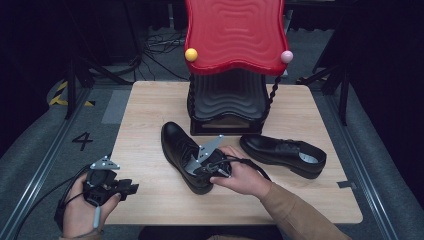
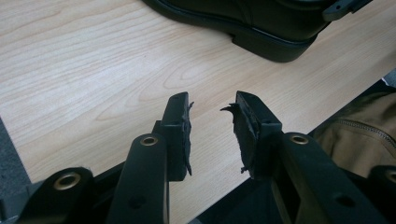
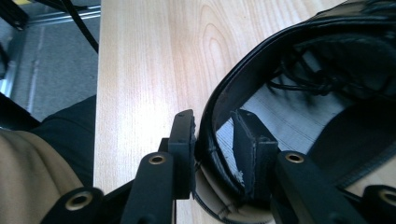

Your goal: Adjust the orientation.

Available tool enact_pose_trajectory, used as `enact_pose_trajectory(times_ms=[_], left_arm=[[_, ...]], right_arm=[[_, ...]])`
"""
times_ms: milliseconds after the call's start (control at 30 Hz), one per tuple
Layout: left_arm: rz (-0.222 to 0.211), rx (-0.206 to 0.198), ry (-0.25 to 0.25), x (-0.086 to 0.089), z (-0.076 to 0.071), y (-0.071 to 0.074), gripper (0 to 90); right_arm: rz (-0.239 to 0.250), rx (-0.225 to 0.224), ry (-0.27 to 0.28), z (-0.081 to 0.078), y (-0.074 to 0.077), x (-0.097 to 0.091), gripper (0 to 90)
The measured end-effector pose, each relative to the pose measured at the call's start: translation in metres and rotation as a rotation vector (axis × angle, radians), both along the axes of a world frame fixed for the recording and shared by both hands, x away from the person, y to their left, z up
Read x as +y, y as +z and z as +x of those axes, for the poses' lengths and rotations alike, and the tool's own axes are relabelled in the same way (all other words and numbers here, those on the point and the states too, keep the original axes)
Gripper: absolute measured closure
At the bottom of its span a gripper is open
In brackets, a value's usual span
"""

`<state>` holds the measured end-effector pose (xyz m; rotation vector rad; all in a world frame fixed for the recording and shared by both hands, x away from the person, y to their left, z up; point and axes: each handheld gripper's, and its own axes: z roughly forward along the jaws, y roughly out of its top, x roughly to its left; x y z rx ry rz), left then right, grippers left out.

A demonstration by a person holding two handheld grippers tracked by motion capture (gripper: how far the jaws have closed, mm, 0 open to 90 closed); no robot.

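A black leather dress shoe (image 1: 179,147) lies on the wooden table (image 1: 145,105), toe pointing away. My right gripper (image 1: 200,170) is at its heel end, and in the right gripper view the right gripper (image 3: 215,119) stands open astride the shoe's heel rim (image 3: 243,79): one jaw is outside, while the other is inside the opening with a gap to the leather. A second black shoe (image 1: 282,152) lies on its side to the right. My left gripper (image 1: 131,188) hovers open and empty at the table's front left corner, and in the left gripper view the left gripper (image 2: 212,105) faces the first shoe's heel (image 2: 261,28).
A stand with a red wavy top (image 1: 234,35) and a black ribbed base (image 1: 227,107) rises at the table's far middle, just behind the shoes. Bare wood (image 2: 93,60) spreads out left of the near shoe. Grey floor and cables surround the table.
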<state>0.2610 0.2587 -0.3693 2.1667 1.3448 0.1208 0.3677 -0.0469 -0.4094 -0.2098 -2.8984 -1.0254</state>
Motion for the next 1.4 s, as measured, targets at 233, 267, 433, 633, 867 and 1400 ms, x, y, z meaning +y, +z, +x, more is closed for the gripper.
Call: enact_pose_trajectory(times_ms=[233,267,433,633,867,1400], left_arm=[[0.004,0.005,0.018,0.003,-0.009,-0.002,65.9],[0.002,0.006,0.021,0.004,-0.01,-0.001,65.6],[-0.003,0.003,0.028,0.006,-0.01,-0.001,65.6],[-0.014,-0.006,0.027,0.009,-0.008,0.0,64.9],[-0.015,-0.008,-0.005,0.003,0.004,0.0,64.9],[-0.029,-0.023,-0.164,-0.041,0.06,0.006,64.9]], right_arm=[[-0.057,0.007,0.046,0.002,-0.016,0.016,68.5],[-0.061,0.012,0.05,0.002,-0.018,0.017,69.1],[-0.055,0.015,0.074,0.003,-0.017,0.017,75.1],[-0.037,-0.013,0.076,0.002,-0.013,0.011,77.3],[-0.018,-0.015,0.072,-0.011,0.007,-0.009,77.0],[-0.093,-0.035,0.013,-0.063,0.032,-0.079,76.4]])
